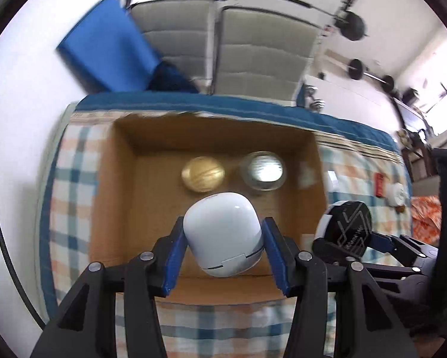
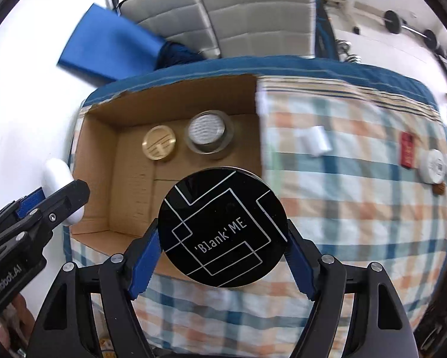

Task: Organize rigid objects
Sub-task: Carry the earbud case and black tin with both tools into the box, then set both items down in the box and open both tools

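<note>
My left gripper (image 1: 223, 238) is shut on a white rounded case (image 1: 223, 232) and holds it above the near part of an open cardboard box (image 1: 113, 197). My right gripper (image 2: 223, 238) is shut on a round black compact (image 2: 223, 229) marked 'Blank' ME, above the box's near right corner (image 2: 98, 179). In the box lie a gold round tin (image 1: 203, 174) and a clear round jar (image 1: 262, 170); both show in the right wrist view, tin (image 2: 159, 146) and jar (image 2: 209, 134). The right gripper with the compact (image 1: 347, 226) shows in the left wrist view.
The box sits on a plaid-covered bed (image 2: 357, 208) with a blue border. To the right lie a small white block (image 2: 314, 140), a red flat item (image 2: 406, 149) and a white round container (image 2: 434, 165). A grey headboard (image 1: 253, 44) and blue pillow (image 1: 104, 44) stand behind.
</note>
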`<state>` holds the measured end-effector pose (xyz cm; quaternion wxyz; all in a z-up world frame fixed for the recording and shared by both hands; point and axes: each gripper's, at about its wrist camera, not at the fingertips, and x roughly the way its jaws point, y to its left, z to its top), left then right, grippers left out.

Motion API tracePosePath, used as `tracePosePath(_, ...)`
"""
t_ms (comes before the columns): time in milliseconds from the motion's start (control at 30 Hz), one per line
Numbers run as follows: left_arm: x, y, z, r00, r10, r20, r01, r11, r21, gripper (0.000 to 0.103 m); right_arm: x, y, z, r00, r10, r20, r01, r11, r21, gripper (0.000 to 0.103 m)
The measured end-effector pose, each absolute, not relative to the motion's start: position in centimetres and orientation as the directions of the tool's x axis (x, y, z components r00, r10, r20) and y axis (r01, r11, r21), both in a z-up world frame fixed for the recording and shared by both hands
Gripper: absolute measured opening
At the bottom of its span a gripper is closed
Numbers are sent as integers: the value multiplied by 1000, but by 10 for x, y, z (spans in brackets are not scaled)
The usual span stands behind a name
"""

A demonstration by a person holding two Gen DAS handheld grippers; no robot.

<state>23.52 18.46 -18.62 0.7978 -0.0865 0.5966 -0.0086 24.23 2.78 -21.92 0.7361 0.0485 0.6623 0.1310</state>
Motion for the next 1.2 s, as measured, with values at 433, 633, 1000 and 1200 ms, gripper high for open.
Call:
tracePosePath(433,268,248,-322,12,-139,-990,-145,979,-139,47,273,107,-322,-72,188,-979,-102,975,195,78)
tracePosePath(633,273,247,-372,-90,-131,-987,-137,984,-119,47,279,114,-365,-135,137,-981,-68,987,147,79)
tracePosePath(1000,273,233,-384,-123,-98,-988,-107,991,-85,48,284,112,-397,-194,83,-978,-57,994,95,79)
tracePosePath(1200,278,225,-383,-144,-96,-985,-116,990,-80,48,292,111,-399,-208,76,-975,-53,995,89,81)
